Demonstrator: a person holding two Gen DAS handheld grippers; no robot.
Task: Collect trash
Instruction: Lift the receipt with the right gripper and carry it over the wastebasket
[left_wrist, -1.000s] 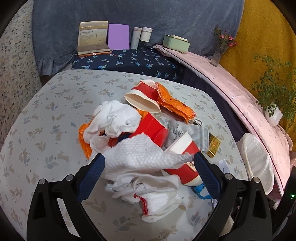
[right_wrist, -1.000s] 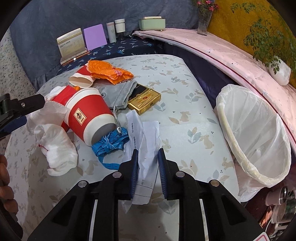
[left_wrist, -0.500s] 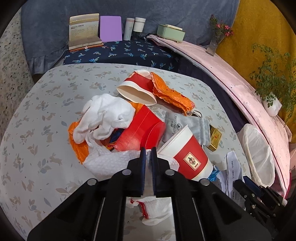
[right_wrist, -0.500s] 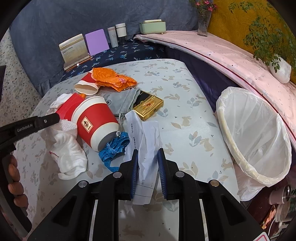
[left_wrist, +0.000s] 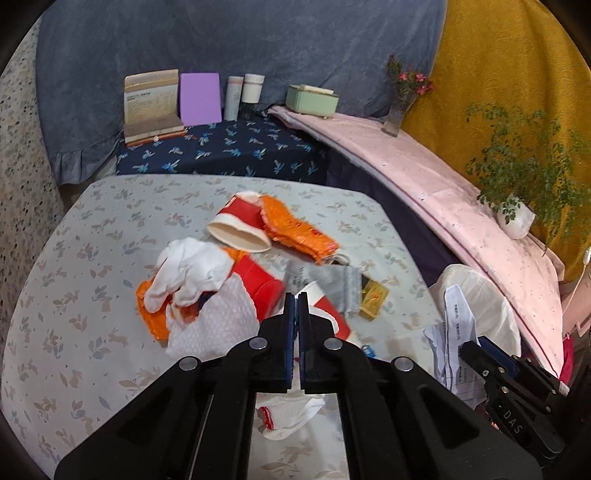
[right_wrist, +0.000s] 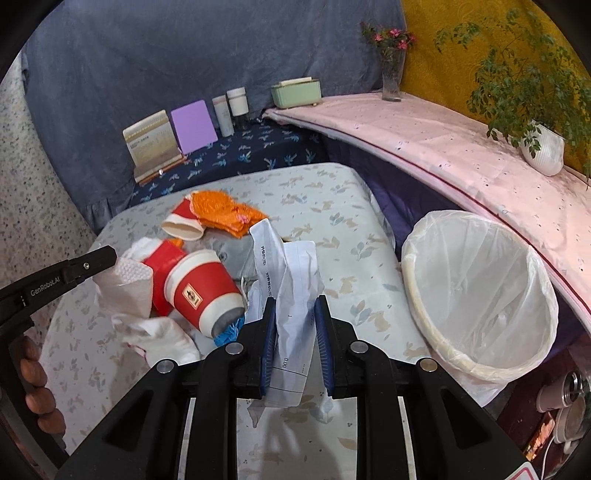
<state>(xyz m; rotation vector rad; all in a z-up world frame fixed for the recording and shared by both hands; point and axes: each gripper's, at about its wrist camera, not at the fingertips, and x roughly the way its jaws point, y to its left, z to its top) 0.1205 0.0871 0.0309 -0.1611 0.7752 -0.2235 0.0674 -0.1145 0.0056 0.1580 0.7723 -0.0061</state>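
Right wrist view: right gripper (right_wrist: 295, 332) fingers clamped on paper receipt (right_wrist: 291, 280), lifted off desk (right_wrist: 325, 192), crumpled strip standing up between pads. Thin, limp, light — pinch mid-strip, likely flutters on release. Lined trash bin (right_wrist: 480, 295) just right of desk edge, mouth unobstructed. Left gripper (left_wrist: 295, 306) fingers pressed together on white napkin (left_wrist: 218, 325) — soft, compressible, edge grip enough. Red paper cup (right_wrist: 207, 295) lies on side beside it.

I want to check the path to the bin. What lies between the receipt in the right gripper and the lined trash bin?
Only bare tablecloth: the right wrist view shows nothing lying between the receipt and the trash bin.
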